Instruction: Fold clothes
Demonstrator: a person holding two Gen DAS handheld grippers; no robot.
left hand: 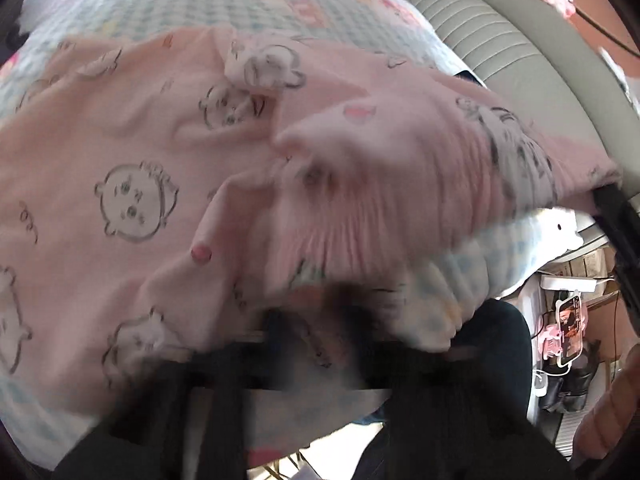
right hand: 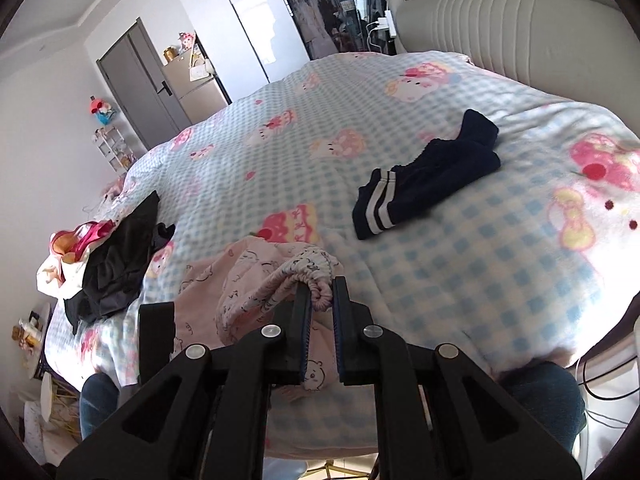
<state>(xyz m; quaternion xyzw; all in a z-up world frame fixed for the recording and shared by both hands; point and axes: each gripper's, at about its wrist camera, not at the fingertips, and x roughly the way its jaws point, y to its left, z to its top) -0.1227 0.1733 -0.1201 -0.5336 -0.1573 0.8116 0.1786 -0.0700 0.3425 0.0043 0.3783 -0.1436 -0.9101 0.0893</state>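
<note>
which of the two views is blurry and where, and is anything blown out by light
Left wrist view: motion blur smears the lifted fold of the pink pyjama garment and the left hand-held gripper; its print stays readable at far left. Right wrist view: mostly sharp, right hand-held gripper crisp on the ruffled edge; the checked blanket washes out in sunlight at far right; both show fisheye bending.

1 pink garment [right hand: 256, 276] | 1 navy garment [right hand: 432, 176] (striped cuff) | 1 clothes pile [right hand: 108, 264]

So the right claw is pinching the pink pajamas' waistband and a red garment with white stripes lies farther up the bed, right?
Not red: the striped garment is navy, as the right wrist view shows. The right claw does pinch the pink pajamas' waistband.
</note>
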